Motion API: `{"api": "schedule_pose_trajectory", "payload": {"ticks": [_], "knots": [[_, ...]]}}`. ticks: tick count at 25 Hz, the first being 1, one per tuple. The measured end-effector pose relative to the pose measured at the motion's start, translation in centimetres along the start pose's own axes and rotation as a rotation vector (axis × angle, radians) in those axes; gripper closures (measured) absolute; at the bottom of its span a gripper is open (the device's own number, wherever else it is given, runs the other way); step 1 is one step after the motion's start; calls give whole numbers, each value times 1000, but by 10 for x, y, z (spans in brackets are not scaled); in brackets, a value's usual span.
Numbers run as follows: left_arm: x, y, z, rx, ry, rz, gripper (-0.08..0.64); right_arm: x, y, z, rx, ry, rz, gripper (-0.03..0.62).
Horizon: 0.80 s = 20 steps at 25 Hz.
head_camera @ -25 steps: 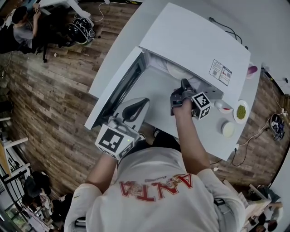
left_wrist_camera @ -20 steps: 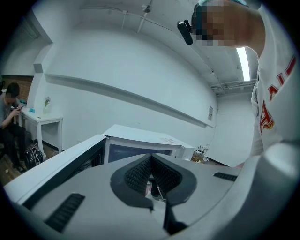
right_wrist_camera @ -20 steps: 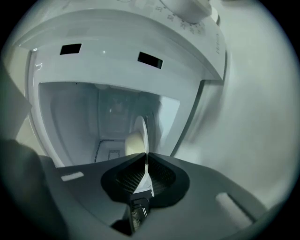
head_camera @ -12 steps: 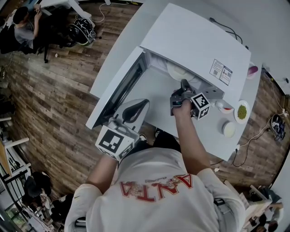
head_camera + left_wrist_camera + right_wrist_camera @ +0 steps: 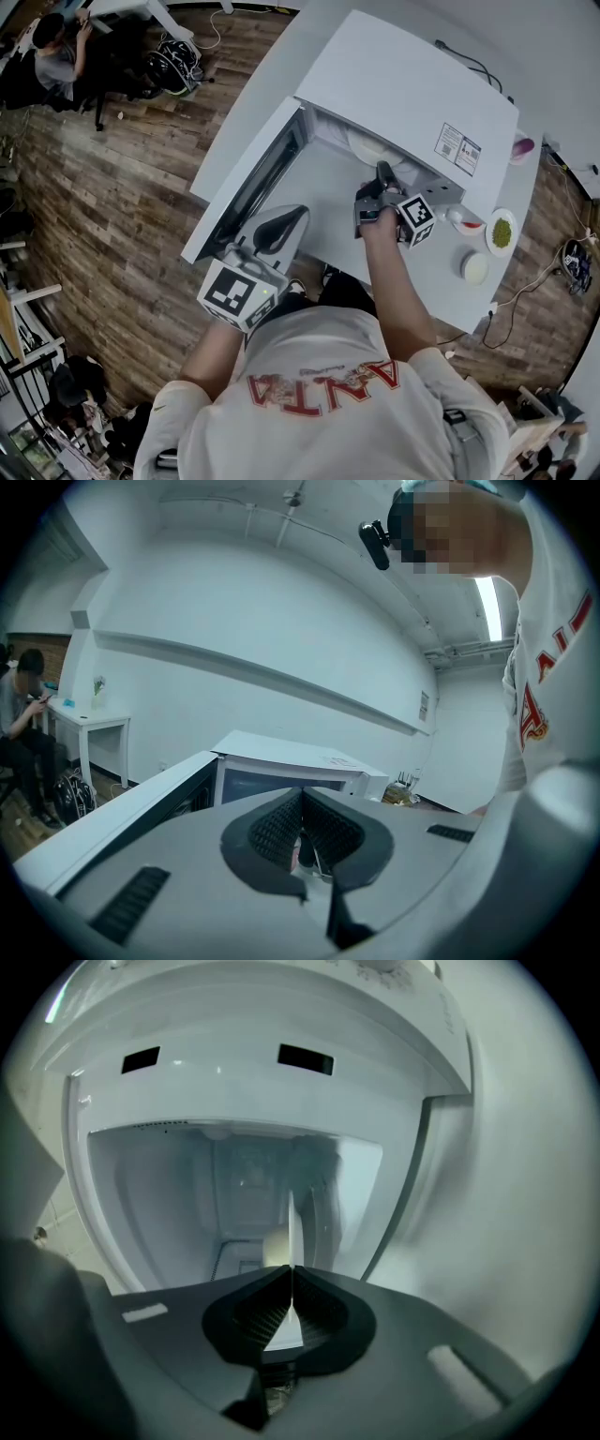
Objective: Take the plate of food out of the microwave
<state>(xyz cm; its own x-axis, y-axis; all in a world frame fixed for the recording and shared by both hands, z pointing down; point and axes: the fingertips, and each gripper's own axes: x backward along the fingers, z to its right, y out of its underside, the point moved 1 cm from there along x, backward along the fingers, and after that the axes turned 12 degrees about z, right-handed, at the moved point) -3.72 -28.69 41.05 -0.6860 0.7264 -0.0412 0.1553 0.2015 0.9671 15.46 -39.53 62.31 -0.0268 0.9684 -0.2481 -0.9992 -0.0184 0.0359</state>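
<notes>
Pinching the plate (image 5: 372, 148) rim inside the microwave (image 5: 412, 84), the right tongs (image 5: 384, 175) should draw it out level, while the left tongs (image 5: 285, 221) sit closed and empty.

Plate (image 5: 371, 148) sits a bit further out of the microwave (image 5: 403, 84) now; my right gripper (image 5: 382, 171) comes back w/ it.

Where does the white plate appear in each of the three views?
Head view: plate in the open microwave, just beyond the right gripper.
Right gripper view: centre, edge-on, clamped in the shut gripper.
Left gripper view: not visible.
Shared landmark: the white microwave.
</notes>
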Motion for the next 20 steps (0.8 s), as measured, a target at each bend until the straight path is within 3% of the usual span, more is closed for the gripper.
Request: {"api": "schedule_pose_trajectory", "payload": {"ticks": [11,20], "knots": [[19,-5,22,-17,35,11,551,36,1,-16,-21,-92,-10,581],[38,-11,50,-24,87,34,551,109,18,-13,-25,-118,-72,580]]}}
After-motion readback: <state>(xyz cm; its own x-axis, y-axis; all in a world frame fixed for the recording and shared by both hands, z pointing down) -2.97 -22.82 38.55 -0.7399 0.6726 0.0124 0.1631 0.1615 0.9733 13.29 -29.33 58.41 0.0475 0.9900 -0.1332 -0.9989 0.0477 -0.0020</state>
